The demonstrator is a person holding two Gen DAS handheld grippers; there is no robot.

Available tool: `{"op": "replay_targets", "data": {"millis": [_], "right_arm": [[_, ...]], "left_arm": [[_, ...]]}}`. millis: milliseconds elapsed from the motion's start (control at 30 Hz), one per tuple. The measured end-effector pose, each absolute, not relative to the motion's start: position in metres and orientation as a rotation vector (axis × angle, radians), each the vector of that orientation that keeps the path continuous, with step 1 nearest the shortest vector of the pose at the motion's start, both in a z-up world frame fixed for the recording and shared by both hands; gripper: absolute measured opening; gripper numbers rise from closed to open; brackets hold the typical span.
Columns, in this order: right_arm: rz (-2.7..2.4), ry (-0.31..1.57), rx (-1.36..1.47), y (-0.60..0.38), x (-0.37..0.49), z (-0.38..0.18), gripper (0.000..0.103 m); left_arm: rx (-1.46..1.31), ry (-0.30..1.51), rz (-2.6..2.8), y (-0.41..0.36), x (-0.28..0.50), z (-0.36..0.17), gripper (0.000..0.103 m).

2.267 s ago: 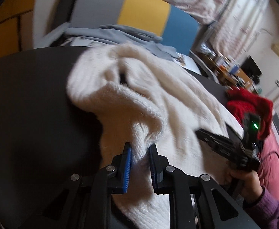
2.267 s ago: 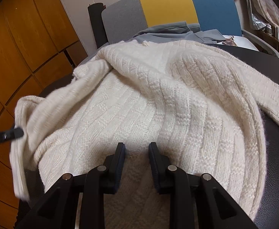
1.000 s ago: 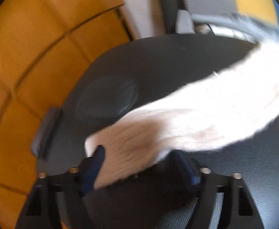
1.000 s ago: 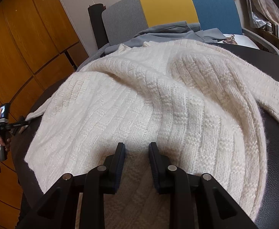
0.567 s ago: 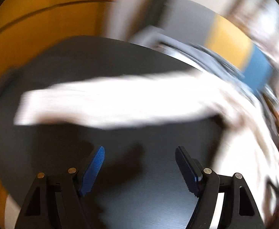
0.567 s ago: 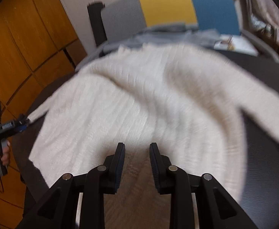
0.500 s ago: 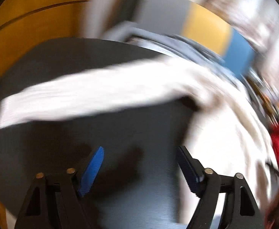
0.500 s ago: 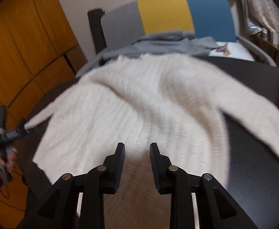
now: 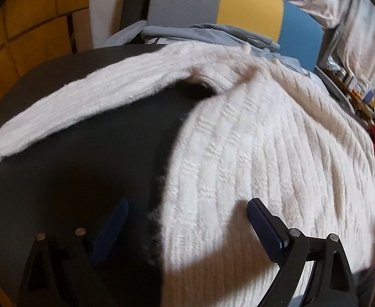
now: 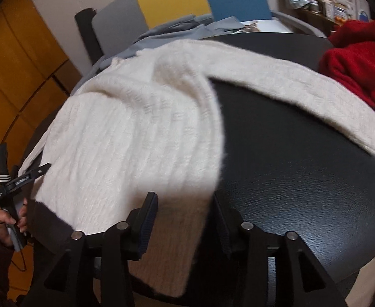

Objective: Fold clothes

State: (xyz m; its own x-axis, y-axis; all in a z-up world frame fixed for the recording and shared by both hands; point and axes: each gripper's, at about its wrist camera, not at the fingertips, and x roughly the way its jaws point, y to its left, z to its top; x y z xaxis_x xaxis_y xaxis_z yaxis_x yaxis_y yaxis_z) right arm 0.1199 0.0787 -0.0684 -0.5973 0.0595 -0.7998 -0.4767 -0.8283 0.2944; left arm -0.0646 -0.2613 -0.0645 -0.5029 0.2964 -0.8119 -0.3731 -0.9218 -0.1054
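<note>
A round black table [image 10: 302, 168] carries a cream knitted sweater [image 9: 251, 138], spread flat across most of the top with one sleeve [image 9: 85, 97] stretched out to the left and the other [image 10: 302, 87] reaching right toward a red garment [image 10: 359, 58] at the table's edge. Behind the table stands a chair [image 9: 238, 7] with a grey, yellow and blue back — grey-blue clothes [image 9: 213, 30] lie heaped on its seat. The left gripper [image 9: 187, 226] hangs over the sweater's left side edge, jaws spread wide, holding nothing. The right gripper [image 10: 185, 223] straddles the lower right corner of the sweater, which sits between its parted jaws — not clamped.
</note>
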Motion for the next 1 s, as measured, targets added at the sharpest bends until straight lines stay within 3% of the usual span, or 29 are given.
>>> {"op": "replay_targets", "data": {"millis": [33,100,133,200,233,267,433,767,1000], "right_arm": [[2.463,0.675,-1.211,0.076,0.118,-0.068,0.046],[2.472,0.604,-1.224,0.071,0.114,-0.069,0.046],[2.476,0.568,-1.23,0.068,0.112,-0.069,0.046],[2.483,0.497,-1.241,0.063,0.109,-0.069,0.031],[2.491,0.483,-1.244,0.062,0.107,-0.068,0.016],[2.506,0.492,-1.245,0.064,0.107,-0.068,0.013],[2.519,0.558,-1.214,0.073,0.109,-0.06,0.012],[2.522,0.608,-1.248,0.08,0.122,-0.053,0.012],[2.514,0.653,-1.376,0.077,0.129,-0.069,0.012]], "left_arm": [[-1.278,0.135,2.427,-0.258,-0.058,-0.064,0.092],[-1.248,0.139,2.417,-0.257,-0.043,-0.061,0.068],[-1.243,0.119,2.406,-0.259,-0.038,-0.059,0.062],[-1.256,0.071,2.383,-0.263,-0.034,-0.058,0.04],[-1.267,0.042,2.366,-0.265,-0.032,-0.057,0.032],[-1.288,0.0,2.337,-0.269,-0.031,-0.057,0.018],[-1.35,-0.104,2.268,-0.276,-0.024,-0.049,0.015],[-1.391,-0.118,2.228,-0.293,0.015,-0.037,0.015],[-1.413,-0.018,2.241,-0.293,0.027,-0.043,0.015]]}}
